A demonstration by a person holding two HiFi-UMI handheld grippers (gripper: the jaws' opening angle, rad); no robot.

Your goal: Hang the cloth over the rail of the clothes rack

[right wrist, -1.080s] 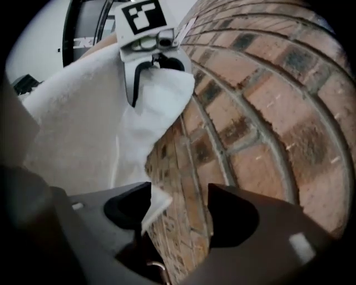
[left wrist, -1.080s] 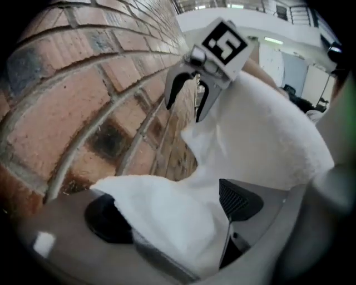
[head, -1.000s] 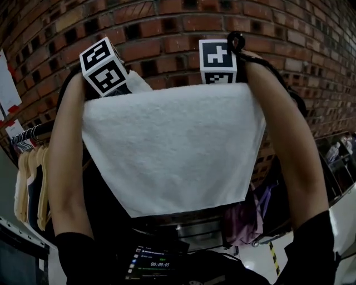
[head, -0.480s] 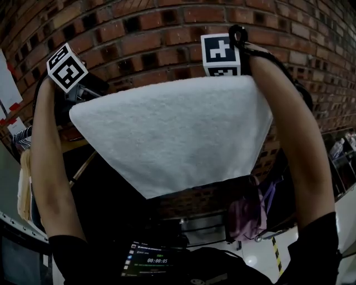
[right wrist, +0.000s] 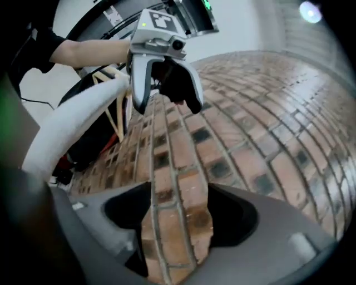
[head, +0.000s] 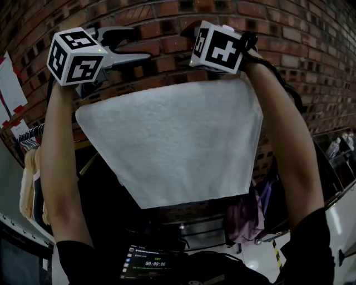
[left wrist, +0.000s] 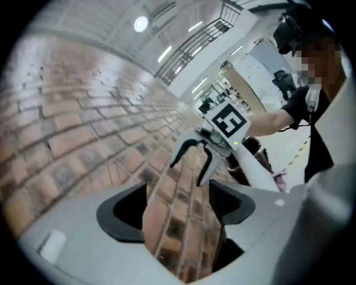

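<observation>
Both arms are up high in front of the brick wall [head: 167, 16]. The white cloth [head: 172, 139] hangs flat below the tongs, folded over at its top edge. The fold covers whatever bar carries it, so I can't see the rail itself. Top edge runs slightly uphill from L to R. L side edge cuts inward going down, R side drops nearly straight, and the bottom edge hangs free w/ dark space under it.

Left gripper [left wrist: 179, 186] is above the cloth's top L corner, off the fabric. Its jaws are apart w/ only bricks showing btw them, and they've just been closing a bit on nothing. Right gripper [right wrist: 179, 185] sits just above the top R corner and has let go too, jaws spread, only wall in the gap. The two tongs angle toward each other over the top edge, well apart, open air btw them.

Tight bits: wall behind, person's forearms [head: 58, 167] either side of the cloth. Hanging clothes [head: 30, 183] crowd the far L, and a purple garment [head: 245, 214] hangs low R near the cloth's bottom corner
</observation>
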